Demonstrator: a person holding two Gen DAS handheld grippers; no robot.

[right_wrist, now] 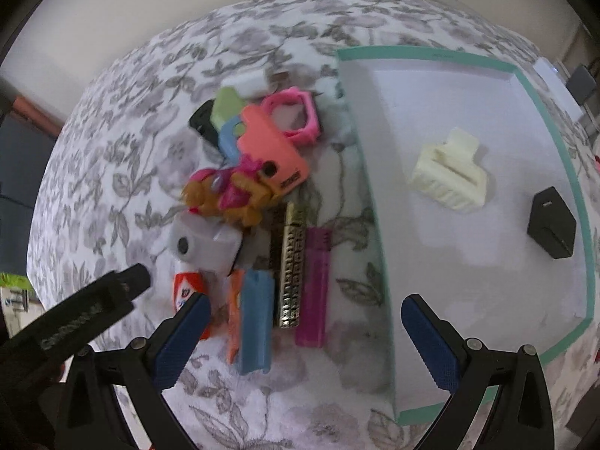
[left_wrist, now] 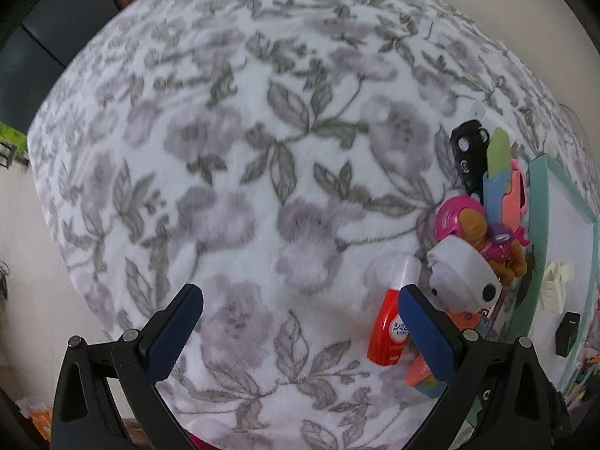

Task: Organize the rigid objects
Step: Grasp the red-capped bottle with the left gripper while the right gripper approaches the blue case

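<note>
Both the left tongs (left_wrist: 300,333) and right tongs (right_wrist: 305,337) hang apart and empty, since the heap of small plastic toys (right_wrist: 247,183) awaits sorting into the teal-rimmed white tray (right_wrist: 378,206) on its right.

A tray (right_wrist: 378,202) on the bed (right_wrist: 123,172), at the right side. In the tray, a hair clip (right_wrist: 450,174) near the middle and a small charger block (right_wrist: 551,223) by the right rim, well apart. Just left of the tray, a heap of small things on the bed. At the far end of the heap, phone cases (right_wrist: 273,146) stacked together. In front of those, a toy dog (right_wrist: 228,195). In front of the dog, a round cap (right_wrist: 204,243) touching a little bottle (right_wrist: 187,285). Nearest the front, flat sticks (right_wrist: 290,266) side by side, between the bottle and the tray.
</note>
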